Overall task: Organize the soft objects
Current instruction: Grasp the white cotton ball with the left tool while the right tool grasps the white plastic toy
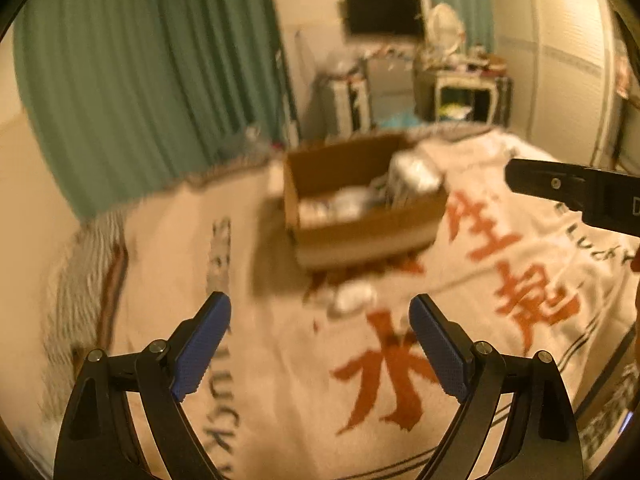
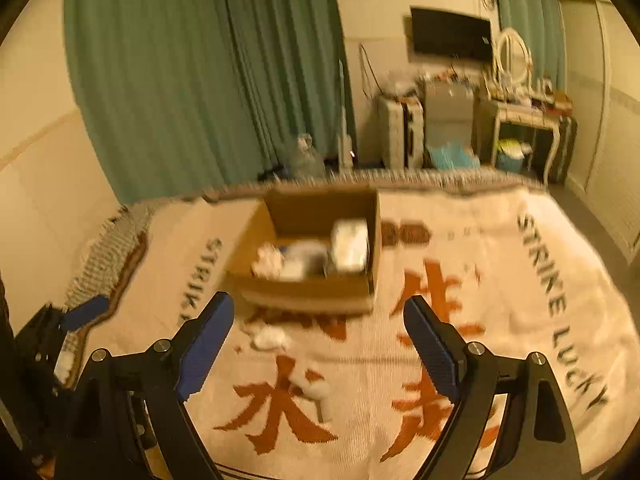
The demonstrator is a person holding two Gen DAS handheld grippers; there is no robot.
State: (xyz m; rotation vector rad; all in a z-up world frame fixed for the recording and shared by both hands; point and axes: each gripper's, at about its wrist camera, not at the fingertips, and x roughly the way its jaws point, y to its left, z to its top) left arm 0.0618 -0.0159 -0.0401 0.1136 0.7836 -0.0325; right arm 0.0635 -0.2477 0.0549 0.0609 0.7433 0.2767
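An open cardboard box (image 1: pixel 362 204) (image 2: pixel 308 248) stands on a cream blanket with red characters (image 1: pixel 280 360) (image 2: pixel 480 280). It holds several white soft items (image 2: pixel 350 244). A white soft lump (image 1: pixel 354 296) (image 2: pixel 270 336) lies on the blanket just in front of the box. Another white lump (image 2: pixel 316 392) lies nearer in the right wrist view. My left gripper (image 1: pixel 320 340) is open and empty above the blanket, short of the first lump. My right gripper (image 2: pixel 318 344) is open and empty above the two lumps. It also shows at the right edge of the left wrist view (image 1: pixel 576 196).
Green curtains (image 2: pixel 208 80) hang behind the bed. A wall TV (image 2: pixel 450 36), a cluttered dressing table (image 2: pixel 524 116), a suitcase (image 2: pixel 400 132) and a water jug (image 2: pixel 306 158) stand beyond the bed's far edge. A wardrobe (image 1: pixel 560 60) is at the right.
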